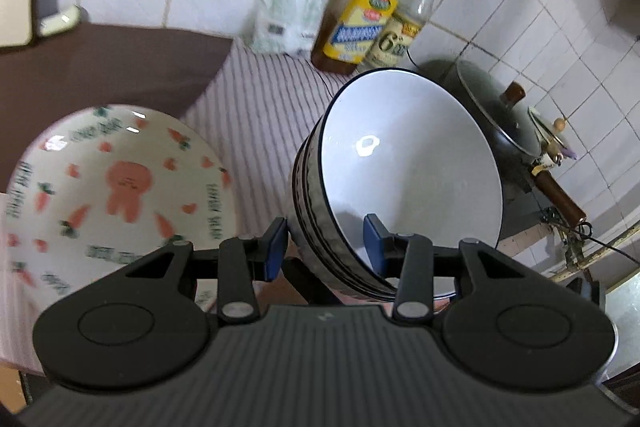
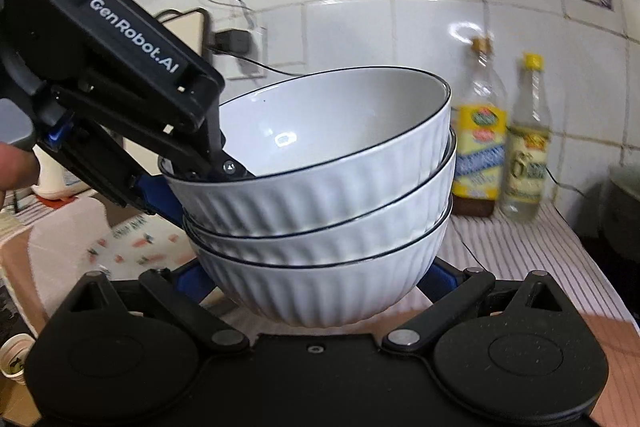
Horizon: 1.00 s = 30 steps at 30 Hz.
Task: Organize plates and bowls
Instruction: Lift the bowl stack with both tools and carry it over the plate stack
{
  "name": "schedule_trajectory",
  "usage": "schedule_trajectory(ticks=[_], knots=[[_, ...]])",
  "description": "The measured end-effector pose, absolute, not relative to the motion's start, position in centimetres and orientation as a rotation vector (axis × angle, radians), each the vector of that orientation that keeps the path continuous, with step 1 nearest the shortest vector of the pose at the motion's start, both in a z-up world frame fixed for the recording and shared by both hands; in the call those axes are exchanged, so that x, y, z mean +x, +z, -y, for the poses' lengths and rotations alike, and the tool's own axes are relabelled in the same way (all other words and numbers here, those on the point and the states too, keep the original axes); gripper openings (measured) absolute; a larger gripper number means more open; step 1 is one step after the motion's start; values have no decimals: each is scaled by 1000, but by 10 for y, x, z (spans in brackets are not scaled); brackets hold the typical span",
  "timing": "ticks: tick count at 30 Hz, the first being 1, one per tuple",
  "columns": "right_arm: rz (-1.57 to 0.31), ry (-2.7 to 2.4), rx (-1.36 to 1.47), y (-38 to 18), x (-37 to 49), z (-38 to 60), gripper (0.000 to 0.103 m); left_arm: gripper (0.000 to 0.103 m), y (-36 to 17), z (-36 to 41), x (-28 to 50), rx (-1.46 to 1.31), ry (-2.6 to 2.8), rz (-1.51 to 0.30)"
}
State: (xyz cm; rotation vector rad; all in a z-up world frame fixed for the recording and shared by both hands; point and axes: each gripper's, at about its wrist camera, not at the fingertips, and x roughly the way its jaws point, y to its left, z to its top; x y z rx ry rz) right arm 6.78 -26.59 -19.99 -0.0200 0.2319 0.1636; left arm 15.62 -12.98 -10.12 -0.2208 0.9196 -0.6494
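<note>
A stack of three white ribbed bowls with dark rims (image 2: 320,211) fills the right wrist view. It also shows in the left wrist view (image 1: 408,163), tilted. My left gripper (image 1: 326,241) straddles the near rim of the stack, one blue pad inside the top bowl and one outside, shut on the wall. In the right wrist view the left gripper (image 2: 192,183) comes in from the upper left onto that rim. My right gripper (image 2: 316,279) is open, its fingers on either side of the bottom bowl. A carrot-and-rabbit patterned plate (image 1: 120,187) lies to the left.
Two bottles (image 1: 372,23) and a plastic bag (image 1: 288,15) stand against the tiled wall. A lidded dark pot (image 1: 500,119) with a wooden handle sits right of the bowls. The striped cloth (image 1: 264,107) covers the counter. A paper cup (image 2: 14,359) stands at lower left.
</note>
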Motion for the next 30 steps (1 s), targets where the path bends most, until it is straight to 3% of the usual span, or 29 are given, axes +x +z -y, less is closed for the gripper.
schedule_trajectory(ticks=[13,30], knots=[[-238,333,-46,-175,113,178,102,40,-78,25,165,-239,-486,-864],[-367,345,-53,-216,148,133,102,40,-138,-8,201,-286,-450,-950]])
